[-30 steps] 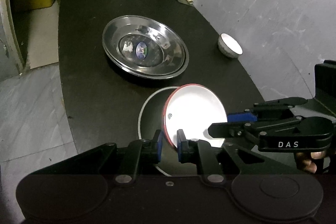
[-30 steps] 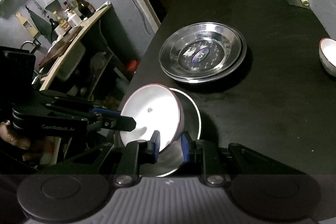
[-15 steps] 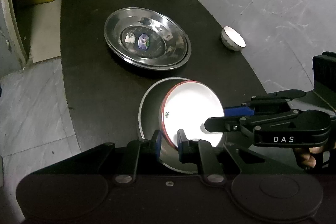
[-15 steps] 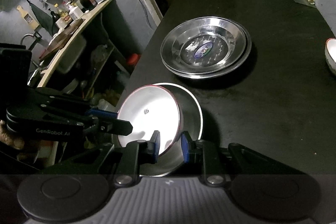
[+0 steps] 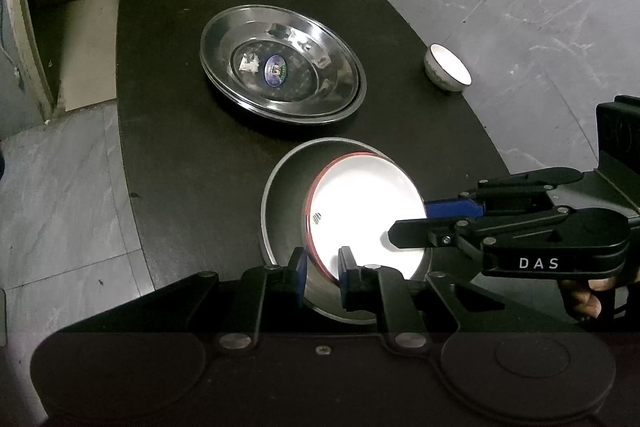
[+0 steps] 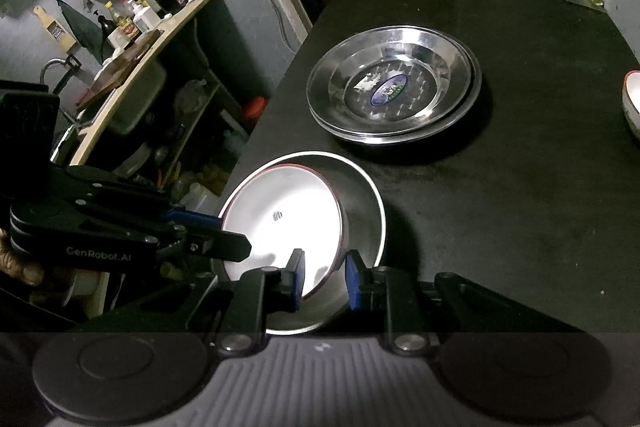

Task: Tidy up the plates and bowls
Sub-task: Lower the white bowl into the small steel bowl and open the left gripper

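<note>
Grey floor tiles surrounded a dark surface (image 5: 180, 155) on which the dishes stood. Left of the left tongs (image 5: 322, 277) there was only bare surface and floor. Those tongs were closed on the near rim of a white plate (image 5: 360, 215) with a red edge, one blue pad (image 5: 301, 277) outside the rim and the other inside. The plate was tilted and sat inside a steel plate (image 5: 284, 203) that lay flat on the surface just ahead of the tongs. Farther ahead, well apart, lay a stack of steel dishes (image 5: 282, 65) with a sticker in the middle. Ahead and to the right, near the surface's edge, stood a small white bowl (image 5: 447, 67). From the right, the right tongs (image 5: 408, 223) reached in over the white plate's opposite rim.

Seen from the right wrist, the left tongs (image 6: 234, 235) came in from the left, and the right tongs (image 6: 323, 279) straddled the white plate's (image 6: 280, 219) near rim with a gap between the pads and the rim, so they were not clamped on it. The steel plate (image 6: 366, 215) showed beneath it, the dishes (image 6: 394, 89) ahead, and the bowl (image 6: 633, 99) at the far right.
</note>
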Available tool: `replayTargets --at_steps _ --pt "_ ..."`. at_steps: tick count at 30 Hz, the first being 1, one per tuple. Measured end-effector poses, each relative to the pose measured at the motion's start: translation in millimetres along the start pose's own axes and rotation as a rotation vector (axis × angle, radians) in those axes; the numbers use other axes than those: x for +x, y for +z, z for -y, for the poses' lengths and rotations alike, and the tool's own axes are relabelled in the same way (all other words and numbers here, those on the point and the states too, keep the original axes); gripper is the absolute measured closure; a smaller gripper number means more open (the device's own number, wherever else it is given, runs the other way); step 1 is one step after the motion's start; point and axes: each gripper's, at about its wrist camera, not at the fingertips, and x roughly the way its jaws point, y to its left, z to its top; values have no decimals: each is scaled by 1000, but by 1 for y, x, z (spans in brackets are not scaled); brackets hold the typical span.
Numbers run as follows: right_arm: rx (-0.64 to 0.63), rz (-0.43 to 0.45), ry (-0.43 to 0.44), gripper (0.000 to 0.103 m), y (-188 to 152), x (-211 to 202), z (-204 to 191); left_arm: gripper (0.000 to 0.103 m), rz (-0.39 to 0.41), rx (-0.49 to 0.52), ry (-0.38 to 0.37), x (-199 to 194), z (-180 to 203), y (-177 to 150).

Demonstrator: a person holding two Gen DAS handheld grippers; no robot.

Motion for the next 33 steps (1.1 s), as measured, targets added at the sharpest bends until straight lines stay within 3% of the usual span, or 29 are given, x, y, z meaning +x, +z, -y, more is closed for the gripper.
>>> replayTargets --at_steps 33 --pt "2 9 3 78 2 -3 3 85 4 -5 20 -2 -1 2"
